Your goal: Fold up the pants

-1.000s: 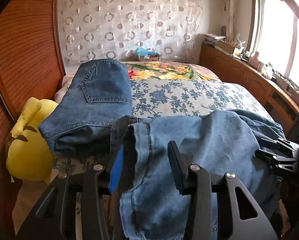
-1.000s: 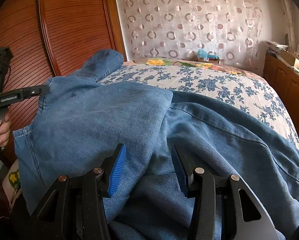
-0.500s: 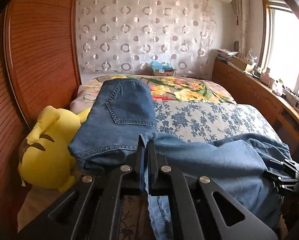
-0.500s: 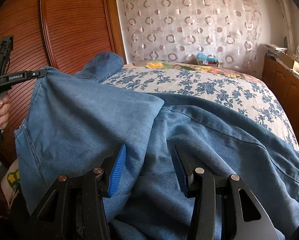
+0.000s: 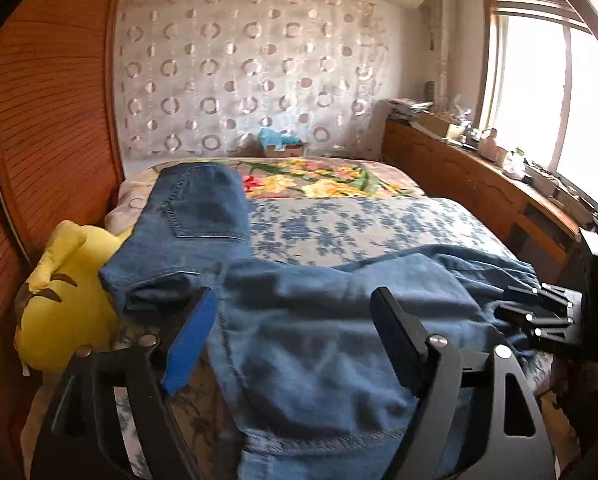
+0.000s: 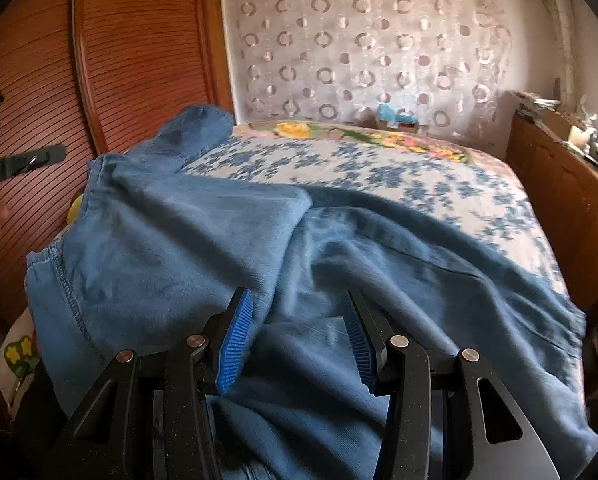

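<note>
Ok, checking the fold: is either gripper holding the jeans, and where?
Left gripper: nothing; jaws have just been opening, jeans loose between them. Right gripper: denim between jaws, grip cannot be told.

One pair of jeans [image 5: 319, 340], one yellow plush toy [image 5: 59, 312], two grippers [image 5: 295, 344]

Bed [image 5: 363, 224] with blue-flowered cover, a yellow-flowered blanket [image 5: 323, 178] across its far end. Lying on it: 1 pair of blue denim pants [image 5: 319, 320] spread over the near edge, and 1 yellow plush toy [image 5: 59, 304] at the left side beside the pants.
</note>
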